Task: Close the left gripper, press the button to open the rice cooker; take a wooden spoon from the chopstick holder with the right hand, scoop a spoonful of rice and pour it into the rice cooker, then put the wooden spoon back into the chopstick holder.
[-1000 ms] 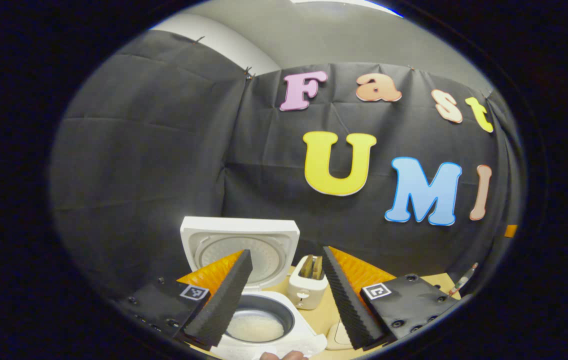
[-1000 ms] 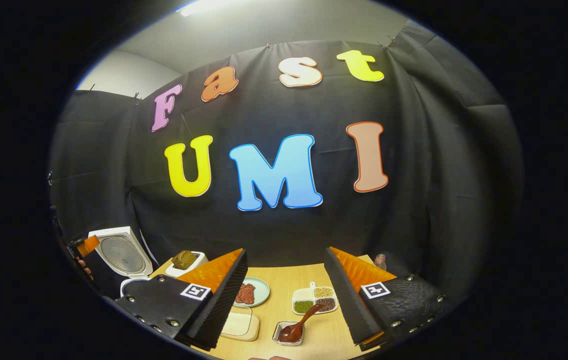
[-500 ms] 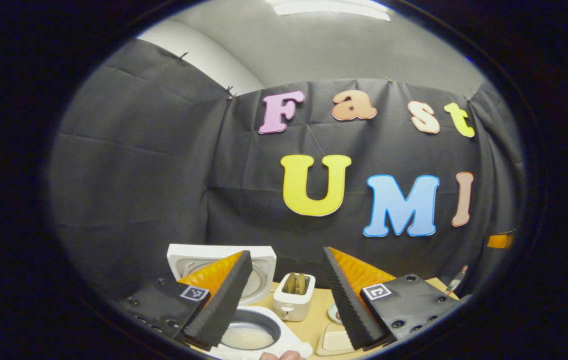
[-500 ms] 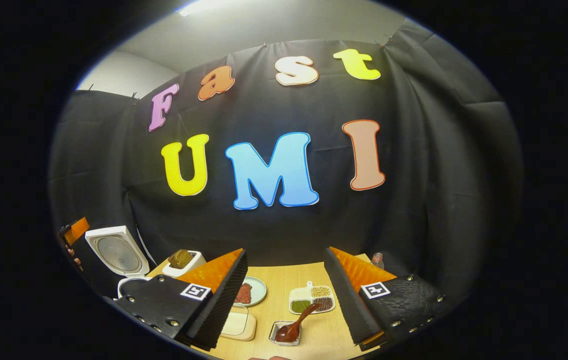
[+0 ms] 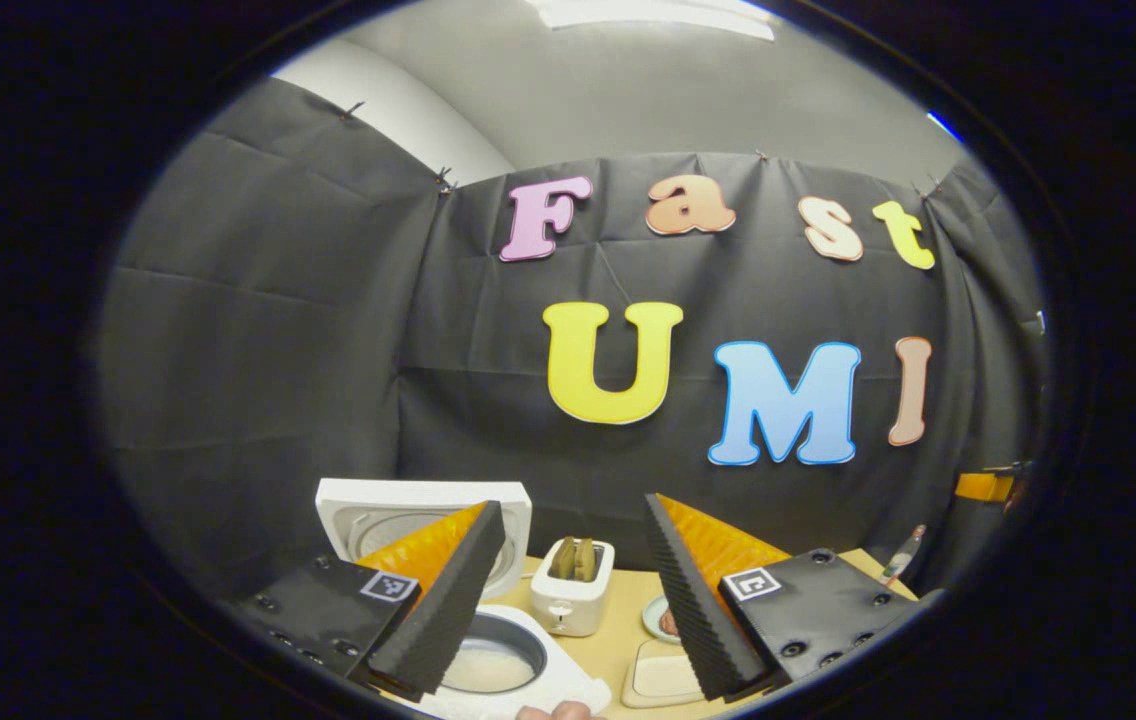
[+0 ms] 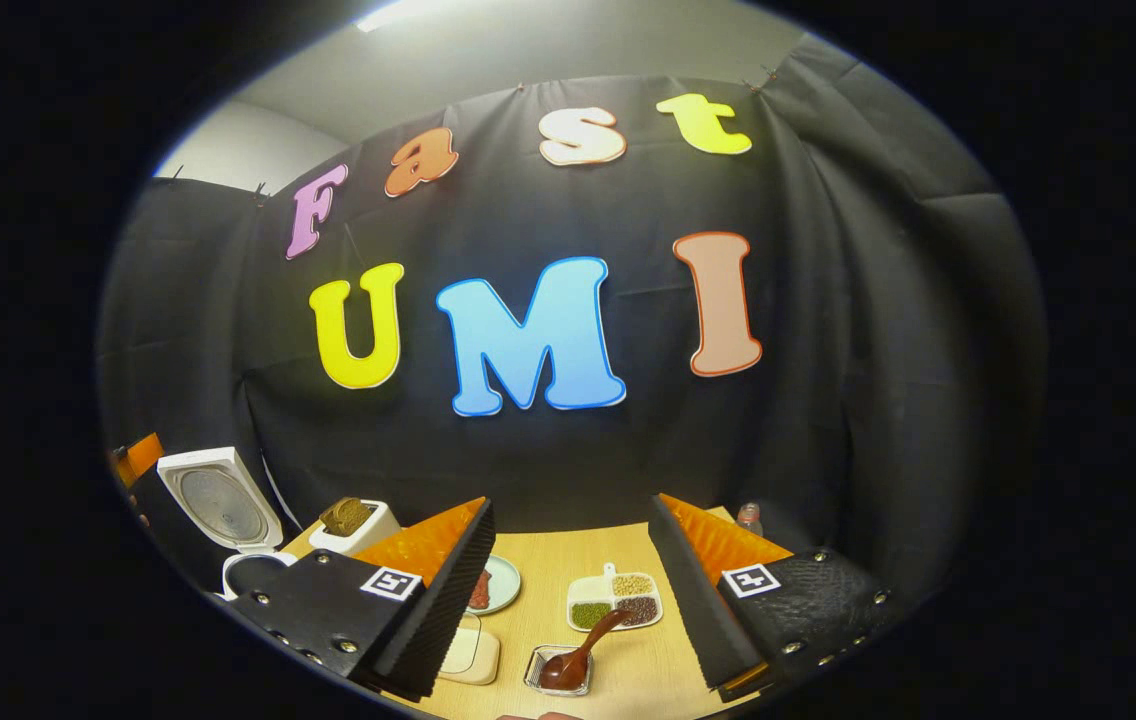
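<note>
Left gripper view: rice cooker (image 5: 528,668) lid up | both grippers' jaws apart, empty

At the bottom of the left gripper view we see our left gripper (image 5: 573,590): two wedge-shaped fingers (image 5: 448,605) with ribbed inner faces, on dark plates studded with screws, each bearing a small square black-and-white marker. Our right gripper (image 6: 568,590) looks built alike, though its right plate seems rougher.
</note>
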Action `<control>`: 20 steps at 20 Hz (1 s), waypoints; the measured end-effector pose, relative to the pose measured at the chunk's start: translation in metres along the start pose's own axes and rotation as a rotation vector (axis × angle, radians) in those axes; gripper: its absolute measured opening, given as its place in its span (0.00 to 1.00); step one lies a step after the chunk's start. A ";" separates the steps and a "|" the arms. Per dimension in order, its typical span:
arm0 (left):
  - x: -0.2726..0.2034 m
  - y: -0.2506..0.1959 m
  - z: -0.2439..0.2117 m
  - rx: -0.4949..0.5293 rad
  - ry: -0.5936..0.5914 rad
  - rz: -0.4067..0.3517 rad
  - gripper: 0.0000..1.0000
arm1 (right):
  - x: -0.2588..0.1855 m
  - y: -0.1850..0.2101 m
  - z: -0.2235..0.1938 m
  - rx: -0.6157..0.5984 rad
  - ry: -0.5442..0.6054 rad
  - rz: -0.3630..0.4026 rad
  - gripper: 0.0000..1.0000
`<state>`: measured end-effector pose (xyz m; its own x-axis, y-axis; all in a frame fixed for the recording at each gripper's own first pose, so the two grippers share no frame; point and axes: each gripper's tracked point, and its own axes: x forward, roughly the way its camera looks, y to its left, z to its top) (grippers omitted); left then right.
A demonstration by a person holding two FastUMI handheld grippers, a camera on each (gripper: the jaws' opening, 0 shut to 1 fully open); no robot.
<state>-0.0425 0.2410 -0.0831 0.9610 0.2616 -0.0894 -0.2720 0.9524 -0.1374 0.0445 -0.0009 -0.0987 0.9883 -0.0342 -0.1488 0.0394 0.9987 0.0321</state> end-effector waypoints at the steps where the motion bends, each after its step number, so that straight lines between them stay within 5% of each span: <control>1: 0.000 -0.003 -0.003 0.005 0.006 -0.004 0.94 | 0.005 -0.005 -0.008 -0.003 0.011 -0.005 0.94; 10: 0.001 -0.021 -0.026 0.055 0.076 -0.009 0.94 | 0.062 -0.043 -0.130 0.083 0.206 -0.029 0.94; 20: -0.002 -0.022 -0.035 0.095 0.119 0.065 0.95 | 0.113 -0.047 -0.238 0.161 0.454 0.010 0.94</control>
<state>-0.0405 0.2140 -0.1142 0.9273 0.3086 -0.2117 -0.3225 0.9460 -0.0336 0.1196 -0.0423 -0.3523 0.8260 0.0308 -0.5628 0.0884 0.9791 0.1833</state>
